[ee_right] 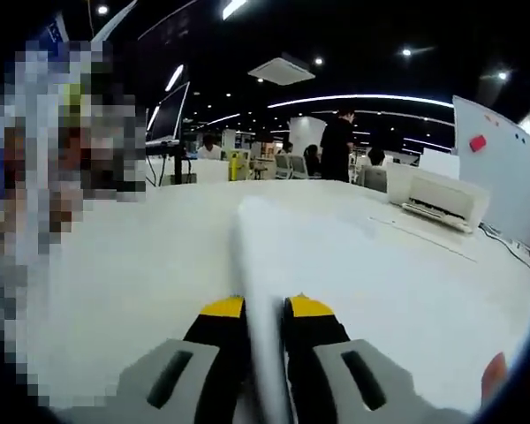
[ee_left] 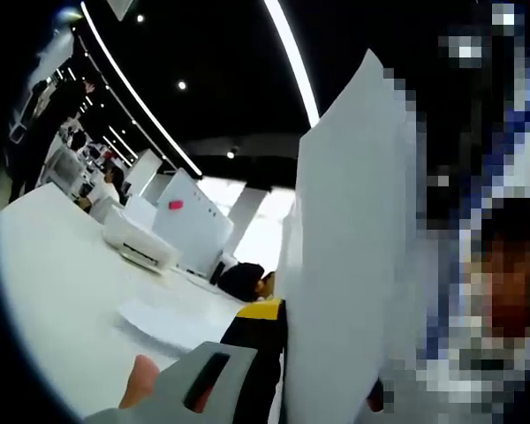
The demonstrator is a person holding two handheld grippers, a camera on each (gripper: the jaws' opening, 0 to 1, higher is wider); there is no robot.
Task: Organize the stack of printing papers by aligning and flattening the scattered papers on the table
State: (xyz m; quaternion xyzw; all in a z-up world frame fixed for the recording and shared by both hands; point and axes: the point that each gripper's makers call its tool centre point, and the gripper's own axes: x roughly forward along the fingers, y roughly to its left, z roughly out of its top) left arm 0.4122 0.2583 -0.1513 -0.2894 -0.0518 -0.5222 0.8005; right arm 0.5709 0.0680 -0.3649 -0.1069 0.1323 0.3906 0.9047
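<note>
A stack of white printing papers (ee_left: 353, 247) stands upright in the left gripper view, well above the white table (ee_left: 53, 291). My left gripper (ee_left: 287, 322) is shut on its lower edge; one grey jaw with a yellow and black tip shows beside the sheets and the other is hidden behind them. In the right gripper view the same papers (ee_right: 256, 256) appear edge-on, and my right gripper (ee_right: 265, 309) is shut on them with both yellow-tipped jaws pressed against the sides. Another loose sheet (ee_left: 163, 322) lies flat on the table.
A white printer (ee_left: 141, 243) (ee_right: 437, 199) sits at the table's far side beside a whiteboard (ee_left: 190, 225) (ee_right: 503, 168) bearing a pink note. A monitor (ee_right: 168, 115) stands at the back left. A person (ee_right: 336, 146) stands beyond the table, and another is close by the papers.
</note>
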